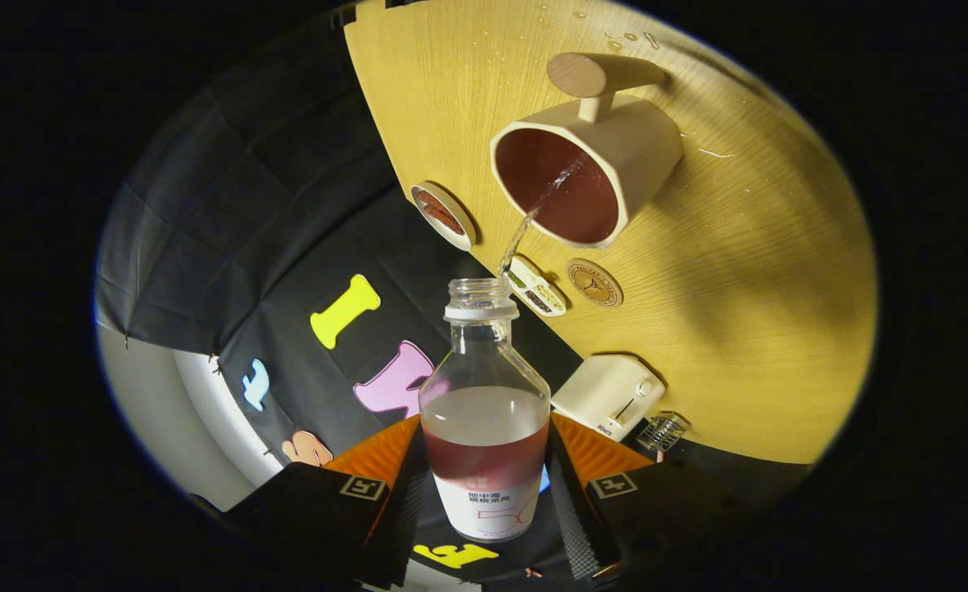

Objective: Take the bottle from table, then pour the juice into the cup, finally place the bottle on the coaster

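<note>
While the bottle is clamped between both fingers of the tongs, a thin stream of juice is poured from its open mouth into the cup beyond. Just beside the stream, a round coaster is seen on the wooden surface.

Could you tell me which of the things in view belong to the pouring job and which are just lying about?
In the job:
- bottle, gripped between the gripper fingers, pouring
- cup, catching the juice stream
- coaster, beside the cup

Lying about:
- toaster
- round dish
- small tray
- small glass
</note>
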`<state>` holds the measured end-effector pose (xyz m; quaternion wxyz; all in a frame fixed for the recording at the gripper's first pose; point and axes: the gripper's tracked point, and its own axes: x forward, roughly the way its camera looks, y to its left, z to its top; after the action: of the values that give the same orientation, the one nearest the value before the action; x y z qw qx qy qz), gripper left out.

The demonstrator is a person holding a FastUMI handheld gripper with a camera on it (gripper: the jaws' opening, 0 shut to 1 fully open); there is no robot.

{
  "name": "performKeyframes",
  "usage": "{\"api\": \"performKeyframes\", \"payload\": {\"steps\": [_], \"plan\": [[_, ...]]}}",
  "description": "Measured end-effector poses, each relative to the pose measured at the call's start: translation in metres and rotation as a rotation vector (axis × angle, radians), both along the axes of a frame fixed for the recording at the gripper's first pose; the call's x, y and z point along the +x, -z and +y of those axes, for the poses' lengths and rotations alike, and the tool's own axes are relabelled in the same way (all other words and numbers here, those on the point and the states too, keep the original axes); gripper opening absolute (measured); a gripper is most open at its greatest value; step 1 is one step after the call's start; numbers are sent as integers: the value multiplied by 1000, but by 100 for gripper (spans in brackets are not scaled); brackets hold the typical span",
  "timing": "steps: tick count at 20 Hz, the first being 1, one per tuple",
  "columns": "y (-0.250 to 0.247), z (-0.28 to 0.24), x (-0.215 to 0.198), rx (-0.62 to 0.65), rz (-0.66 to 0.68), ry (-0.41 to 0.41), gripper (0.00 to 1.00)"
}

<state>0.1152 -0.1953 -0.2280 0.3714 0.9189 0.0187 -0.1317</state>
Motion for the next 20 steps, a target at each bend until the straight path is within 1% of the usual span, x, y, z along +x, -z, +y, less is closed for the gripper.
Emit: {"api": "performKeyframes", "payload": {"steps": [3, 5, 11, 20], "plan": [[-4, -11, 2, 26, 1, 51, 74], [-5, -16, 3, 33, 1, 69, 74], [-12, -17, 7, 32, -5, 66, 74], [-9, -15, 3, 29, 7, 64, 74]]}}
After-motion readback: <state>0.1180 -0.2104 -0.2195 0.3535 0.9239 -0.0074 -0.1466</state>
